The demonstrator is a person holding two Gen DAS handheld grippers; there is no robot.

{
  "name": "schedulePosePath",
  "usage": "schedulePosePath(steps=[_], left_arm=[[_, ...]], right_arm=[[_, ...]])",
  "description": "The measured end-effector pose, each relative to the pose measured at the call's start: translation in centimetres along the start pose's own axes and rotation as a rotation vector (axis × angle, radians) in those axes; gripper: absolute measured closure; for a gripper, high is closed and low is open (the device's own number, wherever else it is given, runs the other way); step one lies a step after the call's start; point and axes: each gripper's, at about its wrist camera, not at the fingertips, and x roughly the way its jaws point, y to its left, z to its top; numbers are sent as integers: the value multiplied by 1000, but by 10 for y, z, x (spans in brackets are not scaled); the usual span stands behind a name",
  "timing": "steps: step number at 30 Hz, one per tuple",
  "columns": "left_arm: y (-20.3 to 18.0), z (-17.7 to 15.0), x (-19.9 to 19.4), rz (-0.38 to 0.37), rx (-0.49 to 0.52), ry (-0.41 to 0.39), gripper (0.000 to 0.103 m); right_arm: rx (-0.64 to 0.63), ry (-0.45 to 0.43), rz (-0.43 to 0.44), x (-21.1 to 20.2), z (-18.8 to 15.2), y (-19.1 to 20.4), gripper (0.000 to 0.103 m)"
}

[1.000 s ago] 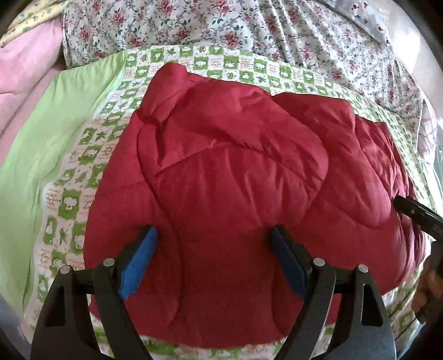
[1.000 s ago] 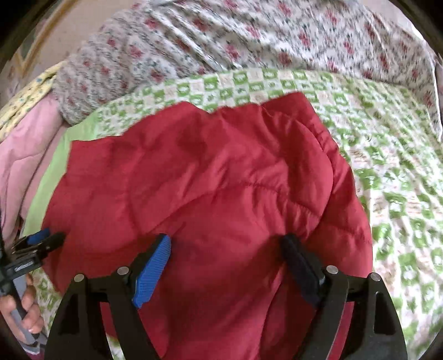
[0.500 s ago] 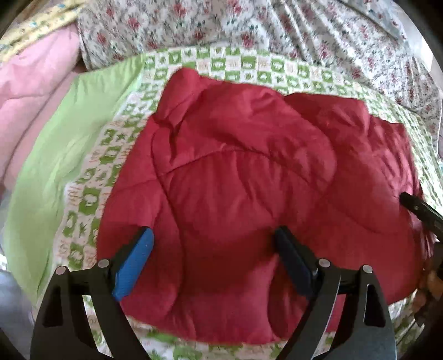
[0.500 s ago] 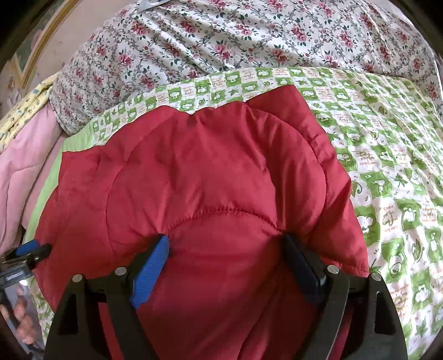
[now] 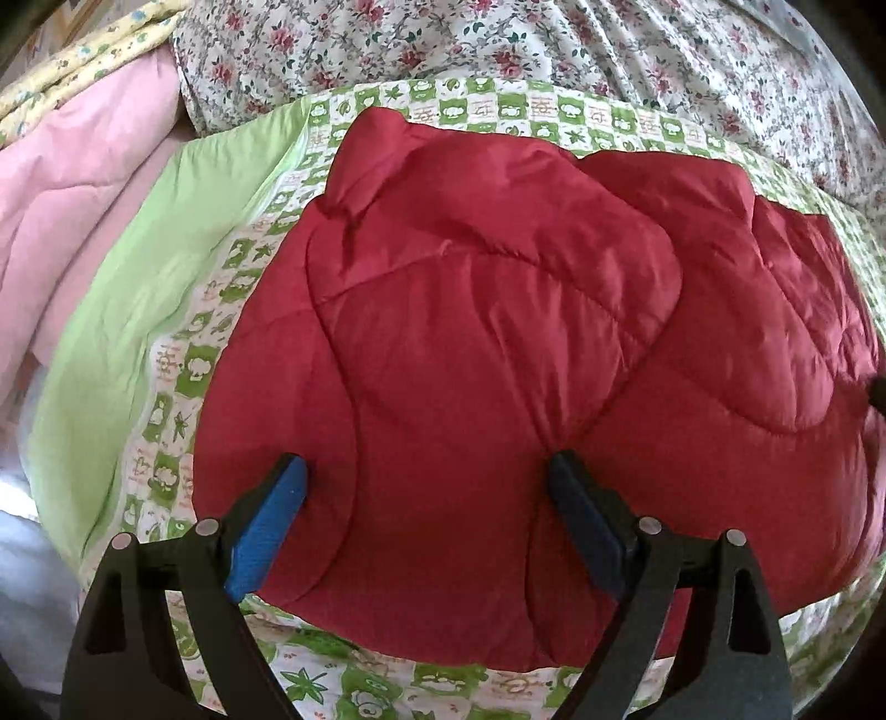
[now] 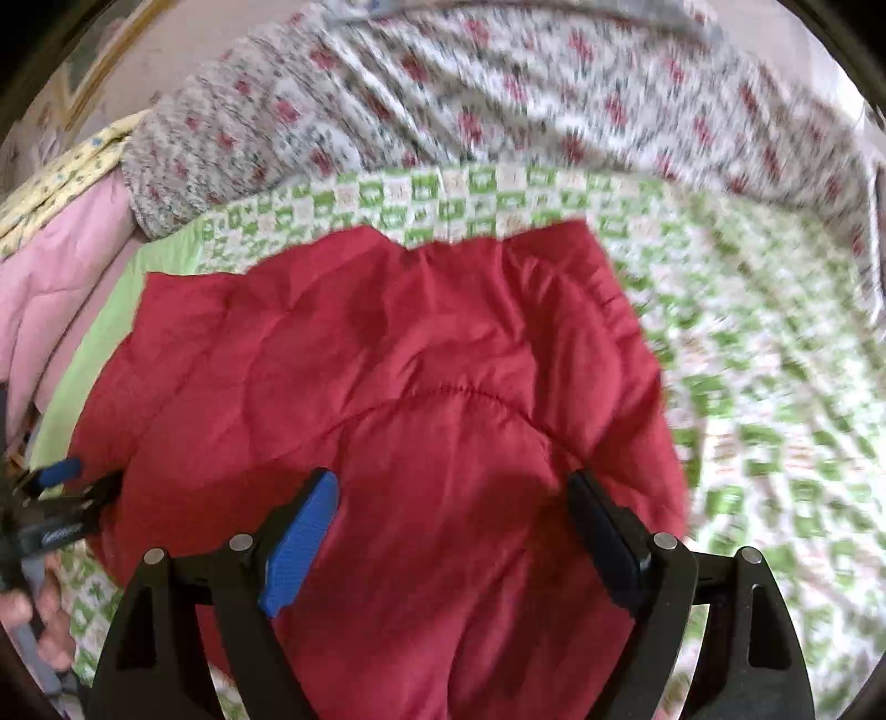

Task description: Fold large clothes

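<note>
- Bed (image 5: 183,354): covered by a green-and-white checked sheet with a plain green border strip; takes up most of both views. All places below are given from the jacket.
- Floral quilt (image 5: 554,50): bunched along the far side of the jacket, beyond the checked sheet.
- Pink quilt (image 5: 77,221): left of the jacket, past the green border; a yellow patterned cloth (image 5: 83,61) lies beyond it, at the far left corner.
- Jacket (image 5: 487,343): red, padded, quilted seams. Lies on the bed in a puffy heap, with layers lapping over one another. Sheet shows around its left, far and near edges. Right wrist view is blurred, yet shows the same red bulk (image 6: 398,387) with bare sheet to its right.
- Left claw (image 5: 426,526): over the jacket's near left part, jaws spread wide, blue pads either side of the fabric and nothing pinched. Seen again at the left edge of the right wrist view (image 6: 61,487), with fingers (image 6: 50,620) of a hand on its handle.
- Right claw (image 6: 454,537): over the jacket's near right part, jaws wide apart, no fabric gripped.
</note>
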Motion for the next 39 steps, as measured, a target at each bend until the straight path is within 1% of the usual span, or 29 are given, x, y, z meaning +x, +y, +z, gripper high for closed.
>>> schedulePosePath(steps=[2,4,6,8,11,14,17,23,25,27,29,31,33,36,39], left_arm=[[-1,-1,1,1,3,-6,12],[-2,-4,-1,1,13,-15,12],[-1,-5,-2,-7,19,-19,12],[2,-5,-2,-27,25,-23,12],[3,-7,-2,-49,42,-33,12],[4,-7,-2,-67,57,-40,12],[7,-7,0,-100,69,-49,11],[7,-8,-1,-131,113,-71,10],[8,-9,-1,-139,118,-73,10],[9,-9,-2,-147,122,-75,10],[9,-9,-1,-152,121,-77,10],[9,-9,-1,-151,121,-79,10],[10,-9,0,-150,126,-80,10],[9,-9,0,-145,133,-82,9],[8,-9,1,-137,136,-81,8]], right_arm=[[-13,-9,35,-12,-8,7,17],[-48,12,55,-13,-17,20,17],[-81,44,43,-4,-24,28,17],[-79,79,21,11,-30,28,16],[-44,78,18,18,-33,20,13],[-31,85,10,18,-33,19,13],[-22,85,-6,16,-36,23,13],[7,94,-25,17,-34,22,13],[29,88,-29,8,-33,23,13],[39,52,-9,-6,-32,27,13],[15,36,0,-12,-33,36,13],[-16,78,-9,-2,-35,42,13],[-25,98,-21,12,-39,40,9],[-9,81,-11,20,-43,31,4],[-13,75,-6,20,-44,30,4]])
